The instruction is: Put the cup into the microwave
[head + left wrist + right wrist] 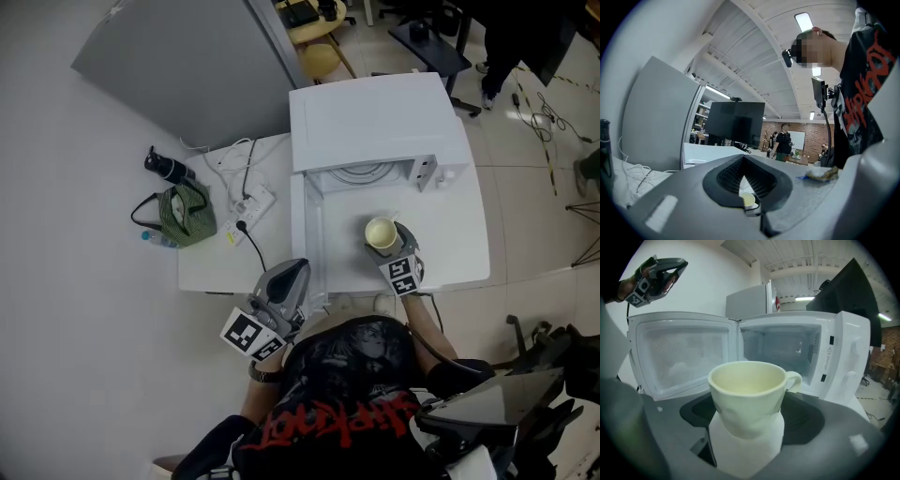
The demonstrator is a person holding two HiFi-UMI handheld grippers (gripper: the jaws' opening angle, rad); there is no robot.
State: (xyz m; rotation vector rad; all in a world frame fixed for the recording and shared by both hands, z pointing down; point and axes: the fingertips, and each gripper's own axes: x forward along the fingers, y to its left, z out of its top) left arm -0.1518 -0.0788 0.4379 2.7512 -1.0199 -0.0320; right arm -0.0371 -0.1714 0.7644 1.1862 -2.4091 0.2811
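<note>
A pale yellow cup (381, 232) sits between the jaws of my right gripper (384, 242), in front of the white microwave (375, 112). In the right gripper view the cup (747, 397) stands upright and empty, handle to the right. The dark pads press on both its sides, so my right gripper (747, 425) is shut on it. The microwave's door (679, 352) is swung open to the left and its cavity (780, 348) is bare. My left gripper (284, 281) hangs off the table's front edge beside the door, jaws together on nothing (746, 190).
On the white table (450, 253), left of the microwave, lie a green bag (186, 214), a black bottle (167, 167) and a power strip (251, 204) with cables. A grey panel (187, 66) stands behind. Chairs and people are farther back.
</note>
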